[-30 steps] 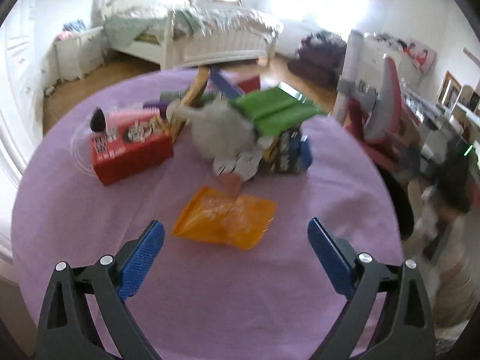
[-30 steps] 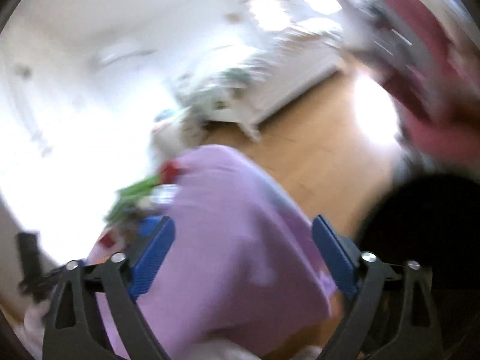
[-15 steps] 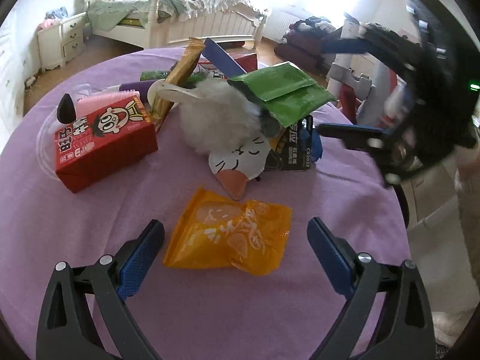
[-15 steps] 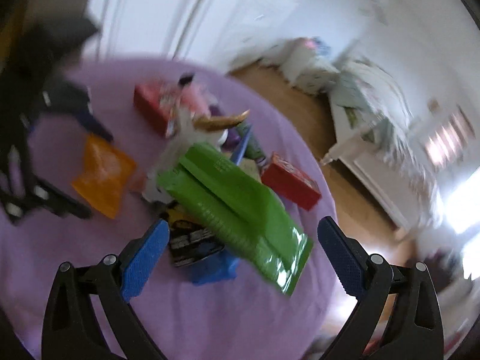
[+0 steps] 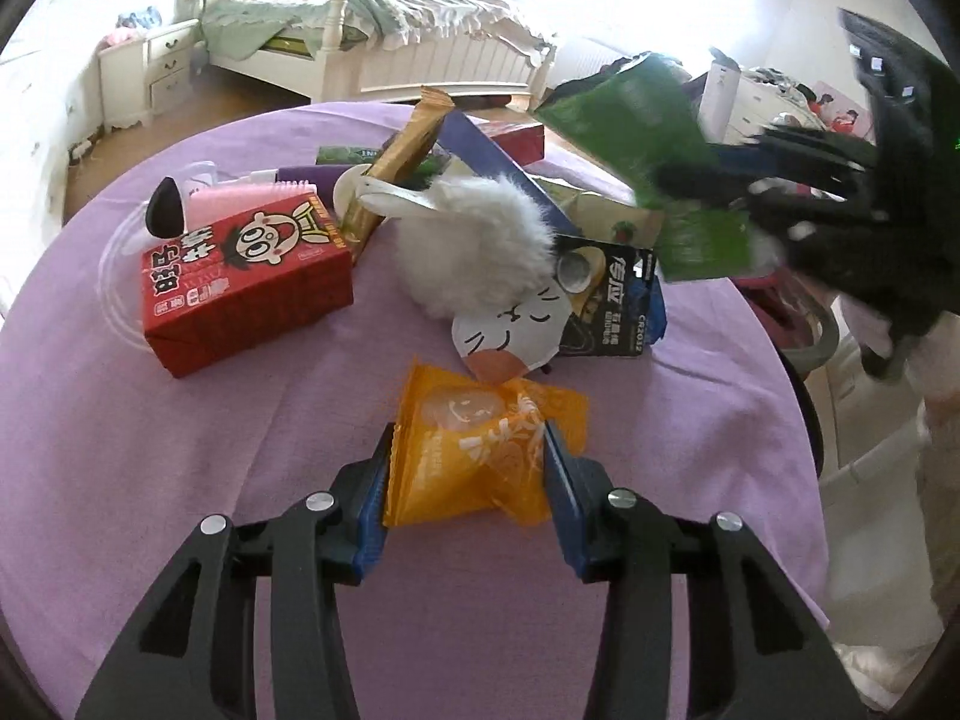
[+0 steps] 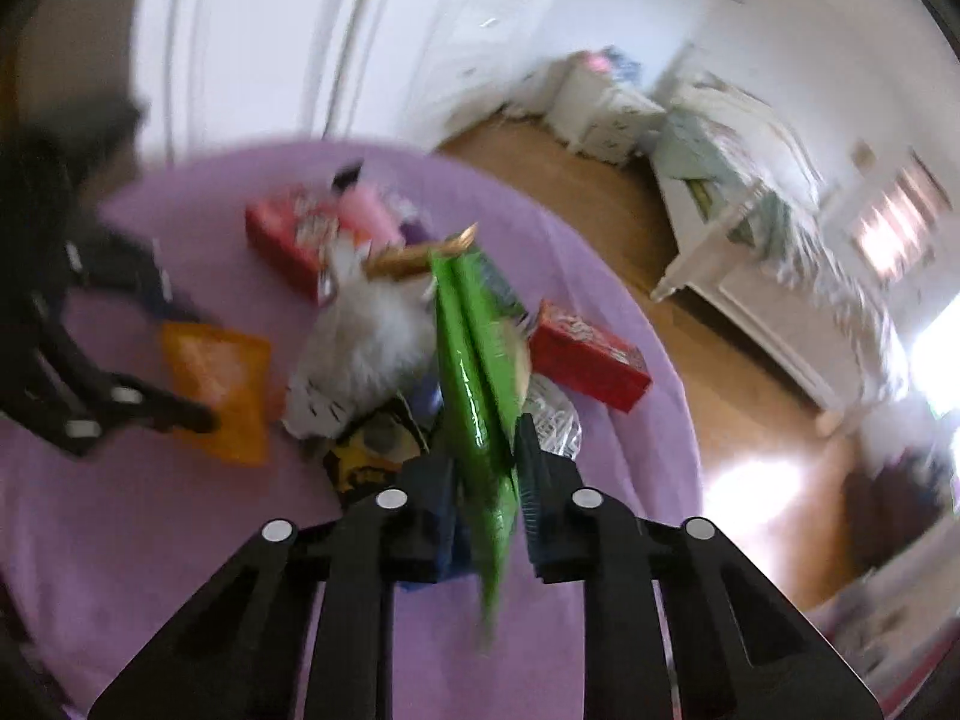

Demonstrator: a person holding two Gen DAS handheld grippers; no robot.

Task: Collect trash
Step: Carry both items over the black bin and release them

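Observation:
My left gripper (image 5: pixel 468 450) is shut on an orange snack packet (image 5: pixel 480 438) lying on the round purple table (image 5: pixel 150 480). My right gripper (image 6: pixel 483 438) is shut on a green wrapper (image 6: pixel 474 360) and holds it above the pile; the wrapper also shows in the left wrist view (image 5: pixel 636 120), with the right gripper (image 5: pixel 738 186) blurred at the right. The orange packet also shows in the right wrist view (image 6: pixel 222 384). The pile holds a red drink carton (image 5: pixel 240 288), a white fluffy toy (image 5: pixel 474 246), a gold wrapper (image 5: pixel 402 168) and a dark battery pack (image 5: pixel 612 312).
A second red box (image 6: pixel 588 360) lies at the far side of the pile. A white bed (image 5: pixel 384 36) and a nightstand (image 5: pixel 144 72) stand beyond the table on a wooden floor. A white bin (image 5: pixel 876 516) stands right of the table.
My left gripper has moved forward and closed on the orange packet. My right gripper has closed on the green wrapper and lifted it off the pile.

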